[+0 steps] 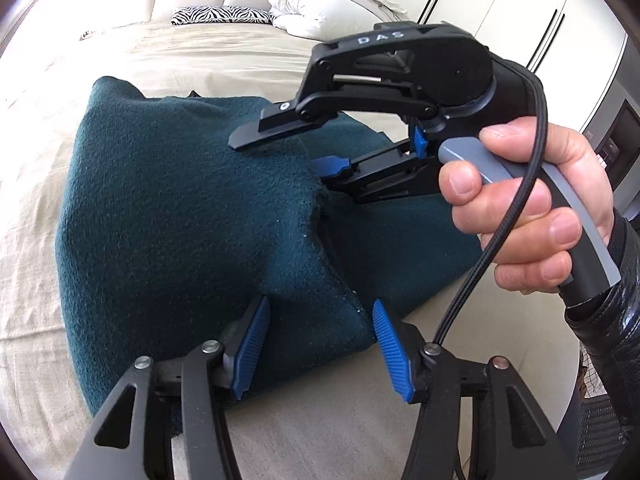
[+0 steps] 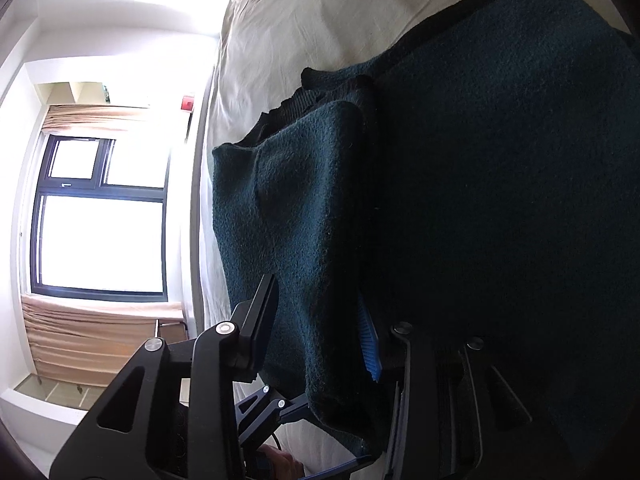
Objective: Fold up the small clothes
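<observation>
A dark teal fleece garment (image 1: 180,208) lies folded on the beige bed sheet (image 1: 36,280). My left gripper (image 1: 320,340) is open, its blue pads either side of the garment's near raised edge. My right gripper (image 1: 308,156), held sideways by a hand, is open with one finger above and one below a fold of the garment. In the right wrist view the garment (image 2: 500,160) fills the frame and a flap of it (image 2: 304,240) passes between my right gripper's (image 2: 320,328) spread jaws.
White pillows (image 1: 328,0) and a zebra-print cushion (image 1: 222,14) lie at the head of the bed. White wardrobe doors (image 1: 520,12) stand at the right. A bright window (image 2: 100,220) with beige curtains shows beyond the bed edge.
</observation>
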{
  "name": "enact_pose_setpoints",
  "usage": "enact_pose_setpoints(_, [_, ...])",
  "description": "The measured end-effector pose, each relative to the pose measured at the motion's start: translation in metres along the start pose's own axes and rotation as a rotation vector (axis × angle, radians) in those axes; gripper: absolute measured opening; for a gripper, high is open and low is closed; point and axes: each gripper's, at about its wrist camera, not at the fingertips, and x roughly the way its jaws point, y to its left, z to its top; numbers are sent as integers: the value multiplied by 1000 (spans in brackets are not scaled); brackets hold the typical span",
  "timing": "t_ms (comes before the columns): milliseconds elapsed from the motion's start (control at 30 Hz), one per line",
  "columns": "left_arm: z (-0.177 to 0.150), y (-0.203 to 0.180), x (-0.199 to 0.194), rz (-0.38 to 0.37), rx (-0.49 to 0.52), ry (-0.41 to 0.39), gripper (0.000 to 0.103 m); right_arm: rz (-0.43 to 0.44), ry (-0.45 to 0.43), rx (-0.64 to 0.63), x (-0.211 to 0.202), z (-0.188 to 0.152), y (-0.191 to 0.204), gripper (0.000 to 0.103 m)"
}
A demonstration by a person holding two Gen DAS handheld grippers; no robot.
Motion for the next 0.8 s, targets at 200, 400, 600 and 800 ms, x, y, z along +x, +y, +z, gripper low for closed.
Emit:
enact_pose_setpoints(200, [7,17,5,-21,-15,-3,57,13,-17,37,17,-2,-8,22])
enact_pose_setpoints(400, [11,27,-10,-69,-51,-7,57,-79,-46,-28,11,-3,9,10])
enact_pose_setpoints(600, [27,23,-43,-110,-56,-74,58,-120,-84,-52,-12,7,17,10])
enact_pose_setpoints(800, [49,43,-43,-94,-84,-91,59,-173,-128,-46,-55,7,8,10])
